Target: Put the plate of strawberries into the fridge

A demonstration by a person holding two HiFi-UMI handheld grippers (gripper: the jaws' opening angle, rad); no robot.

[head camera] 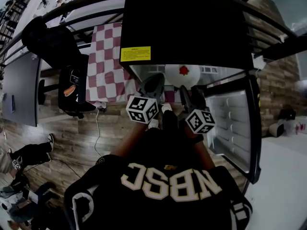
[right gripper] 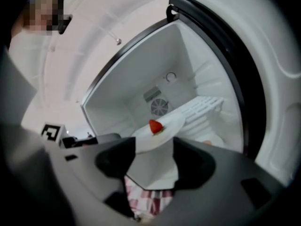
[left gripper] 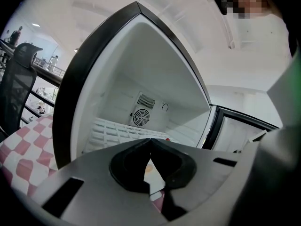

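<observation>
Plate [right gripper: 171, 125] near rim hidden behind right gripper [right gripper: 153, 161], fridge door [right gripper: 277, 79] cut off at right edge

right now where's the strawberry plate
In the head view the plate with one strawberry sits centre, in the open fridge, just past the right gripper with its open jaws and in front of the rear fan.

Strawberry [head camera: 184, 70] on plate [head camera: 182, 76], plate inside fridge [head camera: 187, 23] — door [head camera: 235, 123] open to R, cloth [head camera: 103, 61] to L of fridge, chair [head camera: 72, 87] further L
</observation>
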